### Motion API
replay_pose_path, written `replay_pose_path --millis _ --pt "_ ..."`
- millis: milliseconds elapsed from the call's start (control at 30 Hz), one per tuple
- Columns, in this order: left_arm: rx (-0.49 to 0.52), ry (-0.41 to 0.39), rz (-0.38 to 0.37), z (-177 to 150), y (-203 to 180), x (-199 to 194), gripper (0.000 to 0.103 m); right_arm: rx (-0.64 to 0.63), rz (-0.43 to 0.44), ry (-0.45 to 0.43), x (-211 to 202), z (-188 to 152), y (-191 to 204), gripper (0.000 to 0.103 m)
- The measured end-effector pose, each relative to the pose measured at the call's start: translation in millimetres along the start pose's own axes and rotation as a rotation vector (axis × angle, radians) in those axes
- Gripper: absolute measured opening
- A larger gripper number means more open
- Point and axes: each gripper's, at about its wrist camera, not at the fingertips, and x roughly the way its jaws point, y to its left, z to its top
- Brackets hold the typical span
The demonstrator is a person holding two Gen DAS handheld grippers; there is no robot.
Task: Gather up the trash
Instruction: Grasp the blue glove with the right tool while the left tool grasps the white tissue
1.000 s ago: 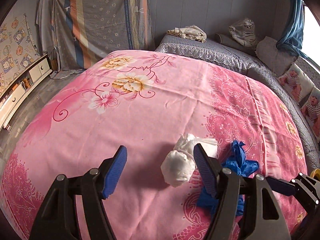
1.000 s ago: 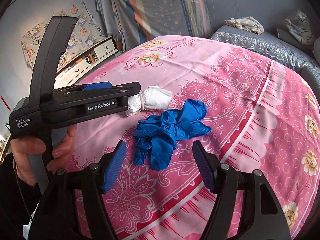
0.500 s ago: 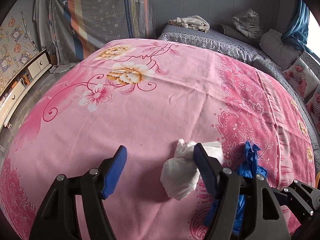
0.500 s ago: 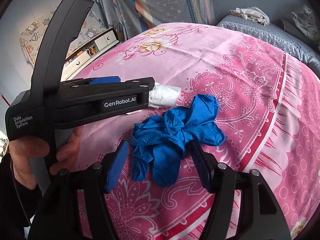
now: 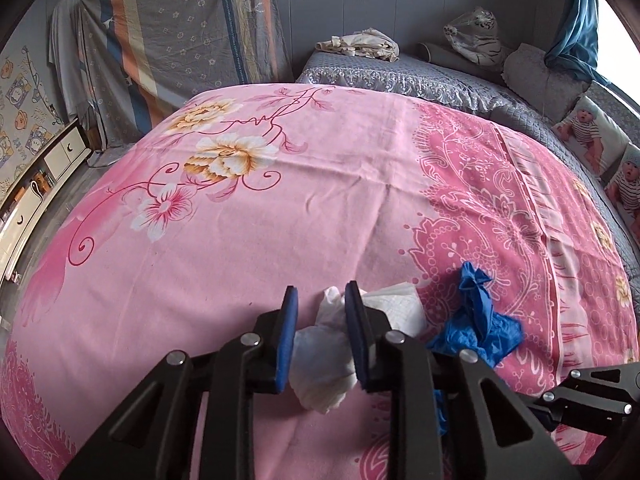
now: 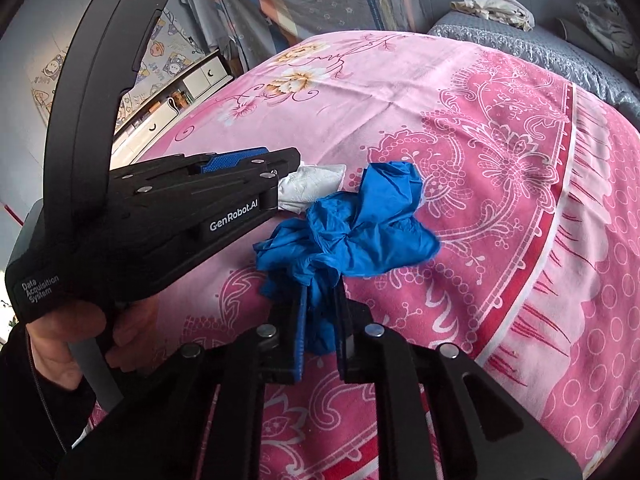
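Observation:
A crumpled white tissue wad point(image 5: 324, 364) lies on the pink floral bedspread point(image 5: 280, 220). My left gripper point(image 5: 321, 312) is shut on it, the blue pads pinching its middle. Part of the tissue point(image 6: 310, 186) shows past the left gripper's body point(image 6: 192, 216) in the right wrist view. A bunch of blue disposable gloves point(image 6: 360, 224) lies just right of the tissue; it also shows in the left wrist view point(image 5: 476, 320). My right gripper point(image 6: 322, 304) is shut on the near end of the gloves.
A grey quilted bed point(image 5: 460, 80) with a tiger plush point(image 5: 476, 36), pillows and a folded cloth point(image 5: 360, 46) stands behind. A white cabinet point(image 5: 44, 172) runs along the left wall. Hanging striped cloth point(image 5: 180, 32) covers the back wall.
Both grippers were open around their items and have now closed, the left on the tissue, the right on the blue gloves. Both moved slightly forward.

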Motion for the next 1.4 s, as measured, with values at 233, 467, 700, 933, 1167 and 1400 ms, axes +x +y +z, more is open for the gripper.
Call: replay_pose_path --millis 233,467,700,933,1167,1400 --pt "-0.039 -0.011 -0.003 -0.4 13.8 -1.6 0.005 0.031 0.001 -0.013 -14.2 -1.7 -3.4 0.004" --pt "-0.039 -0.038 -0.012 -1.0 15.2 -8.3 0.000 0.081 -0.011 -0.046 -44.6 -7.4 -17.9 0.004" --pt "0.012 -0.062 -0.066 -8.1 9.9 -25.3 0.000 0.132 0.004 -0.105 -84.8 -18.1 -34.6 0.005" --pt "0.118 -0.050 -0.112 -18.2 -6.2 -38.0 0.000 0.155 0.018 -0.152 -110.7 -23.9 -40.4 0.005" --pt "0.243 -0.030 -0.134 -25.1 -23.2 -48.9 0.022 0.146 0.023 -0.176 -123.6 -27.0 -37.8 0.005" --pt "0.312 -0.003 -0.083 -24.9 -40.1 -39.5 0.036 0.141 0.025 -0.190 -131.0 -28.6 -35.8 0.005"
